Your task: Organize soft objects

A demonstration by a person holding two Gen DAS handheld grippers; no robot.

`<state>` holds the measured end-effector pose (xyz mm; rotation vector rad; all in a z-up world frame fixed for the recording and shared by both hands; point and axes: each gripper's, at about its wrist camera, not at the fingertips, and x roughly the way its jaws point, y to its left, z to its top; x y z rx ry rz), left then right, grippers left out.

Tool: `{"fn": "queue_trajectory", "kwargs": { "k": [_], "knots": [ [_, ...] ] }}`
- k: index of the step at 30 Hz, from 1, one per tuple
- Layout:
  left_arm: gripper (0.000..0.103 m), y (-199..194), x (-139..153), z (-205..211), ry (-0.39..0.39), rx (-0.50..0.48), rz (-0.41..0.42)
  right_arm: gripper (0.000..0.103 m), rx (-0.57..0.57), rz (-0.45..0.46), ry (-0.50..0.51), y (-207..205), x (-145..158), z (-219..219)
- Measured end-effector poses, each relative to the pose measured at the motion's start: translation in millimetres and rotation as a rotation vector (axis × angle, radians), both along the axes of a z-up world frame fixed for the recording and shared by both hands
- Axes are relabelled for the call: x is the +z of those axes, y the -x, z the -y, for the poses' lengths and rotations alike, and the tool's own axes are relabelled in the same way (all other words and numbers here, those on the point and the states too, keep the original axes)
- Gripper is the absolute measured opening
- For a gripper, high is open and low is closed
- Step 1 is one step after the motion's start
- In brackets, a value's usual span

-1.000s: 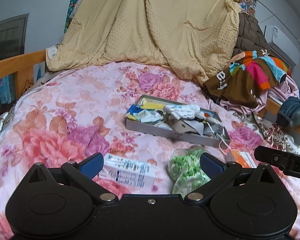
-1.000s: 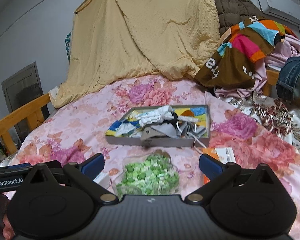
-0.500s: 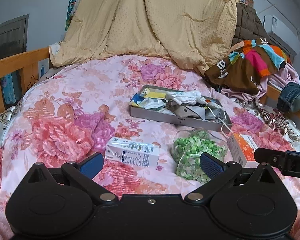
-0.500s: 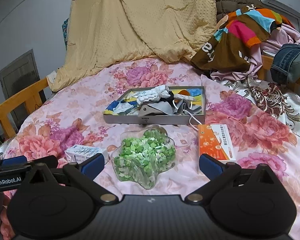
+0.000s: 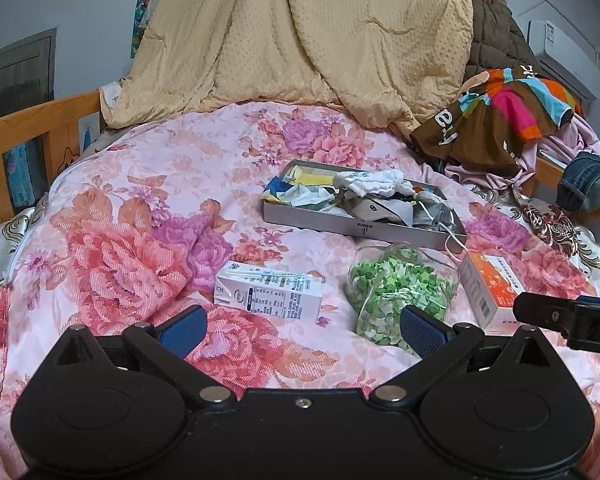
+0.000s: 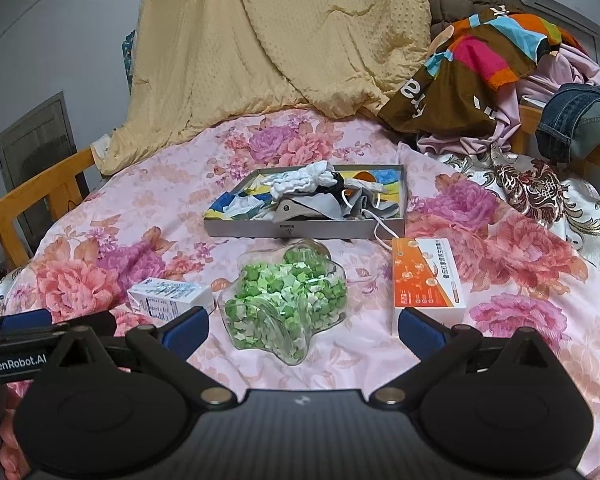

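Right wrist: tray (image 6: 300, 229) beyond spread right gripper (image 6: 303, 326)

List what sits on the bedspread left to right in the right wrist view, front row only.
White carton → clear star-shaped jar of green paper stars → orange-and-white box. The grey tray of soft items lies behind them, so it is left out of the row.

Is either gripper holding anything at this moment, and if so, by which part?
Nothing is held. The left gripper and right gripper both have open, empty jaws above the bedspread.
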<state>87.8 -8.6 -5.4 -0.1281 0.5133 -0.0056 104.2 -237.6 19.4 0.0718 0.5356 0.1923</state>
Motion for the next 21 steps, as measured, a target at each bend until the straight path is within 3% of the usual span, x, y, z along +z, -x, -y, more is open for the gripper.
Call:
{"fn": "queue_trajectory", "kwargs": {
  "k": [21],
  "knots": [
    [0.102,-0.6,-1.5,-0.4,0.000,0.009,-0.014,0.103,-0.001,-0.016,0.012,-0.9,-3.4,0.8]
  ]
}}
